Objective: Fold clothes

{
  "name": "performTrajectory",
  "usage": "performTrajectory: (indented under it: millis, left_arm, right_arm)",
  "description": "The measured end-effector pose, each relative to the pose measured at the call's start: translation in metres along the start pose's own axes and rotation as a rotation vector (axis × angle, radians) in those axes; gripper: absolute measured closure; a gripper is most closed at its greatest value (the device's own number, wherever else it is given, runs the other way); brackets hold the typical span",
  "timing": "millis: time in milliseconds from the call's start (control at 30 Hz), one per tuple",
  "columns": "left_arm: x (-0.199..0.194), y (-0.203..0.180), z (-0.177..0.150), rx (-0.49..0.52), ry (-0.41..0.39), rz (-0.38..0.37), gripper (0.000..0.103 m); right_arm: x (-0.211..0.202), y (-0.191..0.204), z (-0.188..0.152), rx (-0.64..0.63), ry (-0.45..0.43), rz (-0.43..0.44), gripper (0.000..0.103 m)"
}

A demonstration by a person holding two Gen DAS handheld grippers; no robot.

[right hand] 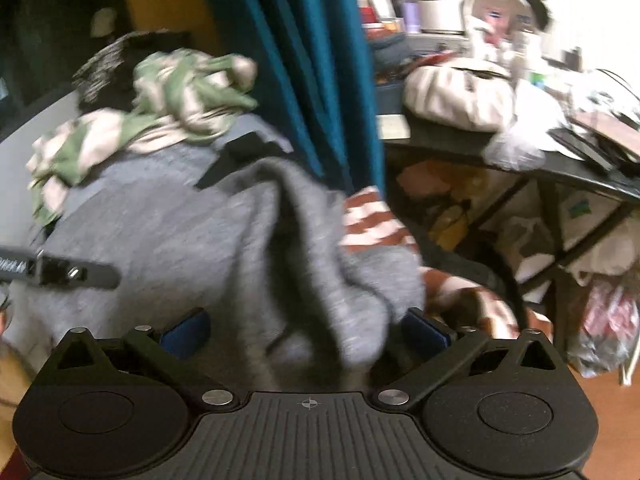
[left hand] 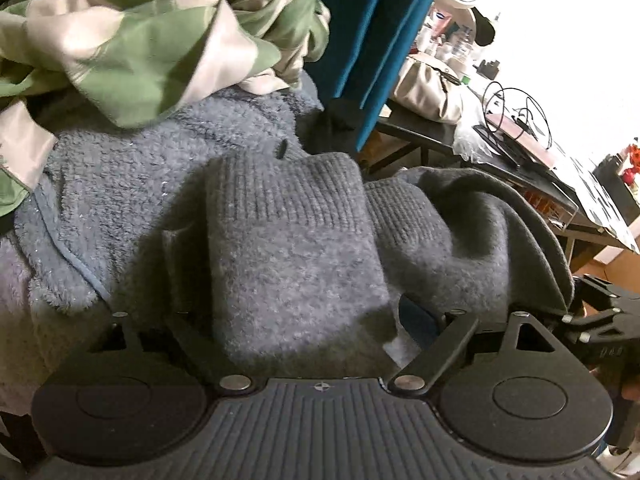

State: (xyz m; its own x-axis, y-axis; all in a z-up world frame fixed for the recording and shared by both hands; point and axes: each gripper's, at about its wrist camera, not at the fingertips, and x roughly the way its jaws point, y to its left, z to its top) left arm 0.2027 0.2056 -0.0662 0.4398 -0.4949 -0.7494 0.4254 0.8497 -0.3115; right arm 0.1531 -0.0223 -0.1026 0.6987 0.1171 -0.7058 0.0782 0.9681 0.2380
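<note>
A grey knit sweater point(left hand: 288, 240) with a ribbed edge lies folded over the front of my left gripper point(left hand: 296, 312). Its jaws stand wide apart and open. One blue pad point(left hand: 416, 320) shows on the right, and the other is hidden under the knit. In the right wrist view the same grey sweater point(right hand: 240, 240) bunches between the two blue pads point(right hand: 188, 328) of my right gripper point(right hand: 306, 328), which is also spread open. This view is blurred by motion. Part of the right gripper point(left hand: 592, 320) shows at the left view's right edge.
A fluffy blue-grey garment point(left hand: 120, 184) and a green-and-cream garment point(left hand: 132, 48) lie piled behind the sweater. A teal curtain point(right hand: 300, 60) hangs beyond. A red-and-white striped cloth point(right hand: 372, 224) lies to the right. A cluttered black table point(right hand: 520, 160) bears a beige bag point(right hand: 452, 96).
</note>
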Motion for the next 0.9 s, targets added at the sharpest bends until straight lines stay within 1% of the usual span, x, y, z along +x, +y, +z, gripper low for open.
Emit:
performTrajectory:
  millis: [67,100,133,167,200,233,267,300,333,400,467,533,600,767,867,900]
  left_arm:
    - [0.005,0.002,0.000,-0.013,0.018,0.005,0.017]
    - [0.007,0.001,-0.001,-0.010,0.021,0.008,0.017]
    - [0.008,0.000,-0.001,-0.008,0.024,0.011,0.027]
    - [0.006,-0.004,-0.001,0.002,0.023,0.022,0.044]
    - [0.005,-0.007,0.000,0.011,0.022,0.034,0.053]
    - [0.002,-0.009,0.001,0.007,0.022,0.026,0.064]
    - [-0.001,-0.011,0.002,-0.002,0.017,0.022,0.068]
    - [-0.005,-0.012,0.002,-0.005,0.008,0.020,0.070]
    - [-0.005,-0.012,0.001,-0.004,0.009,0.022,0.071]
    - [-0.005,-0.011,0.000,0.000,0.013,0.025,0.071]
    - [-0.001,-0.009,-0.001,-0.016,0.027,0.026,0.071]
    - [0.002,-0.009,-0.001,-0.024,0.037,0.028,0.071]
    - [0.006,-0.010,-0.002,-0.019,0.048,0.034,0.069]
    - [0.020,-0.010,-0.004,-0.007,0.074,0.048,0.066]
    - [0.025,-0.011,-0.007,-0.003,0.081,0.053,0.059]
    - [0.027,-0.012,-0.007,0.003,0.084,0.055,0.057]
  right_arm:
    - [0.006,-0.004,0.000,0.037,0.032,0.021,0.001]
    - [0.006,0.002,0.000,0.017,0.041,0.028,0.001]
    - [0.005,0.009,0.001,-0.011,0.050,0.035,0.008]
    - [0.005,0.016,0.001,-0.039,0.058,0.042,0.015]
    - [0.004,0.024,0.002,-0.067,0.066,0.048,0.032]
    - [0.003,0.029,0.003,-0.090,0.066,0.054,0.046]
    - [0.001,0.033,0.004,-0.111,0.064,0.060,0.050]
    - [0.000,0.038,0.006,-0.133,0.062,0.065,0.056]
    - [0.001,0.038,0.007,-0.136,0.062,0.064,0.058]
    - [0.005,0.035,0.007,-0.126,0.067,0.061,0.057]
    - [0.008,0.033,0.007,-0.117,0.074,0.062,0.051]
    - [0.011,0.033,0.006,-0.116,0.076,0.059,0.042]
    - [0.014,0.033,0.004,-0.109,0.080,0.055,0.038]
    - [0.022,0.032,0.001,-0.098,0.100,0.047,0.037]
    - [0.026,0.029,0.001,-0.087,0.119,0.046,0.032]
    - [0.028,0.027,0.001,-0.076,0.127,0.049,0.028]
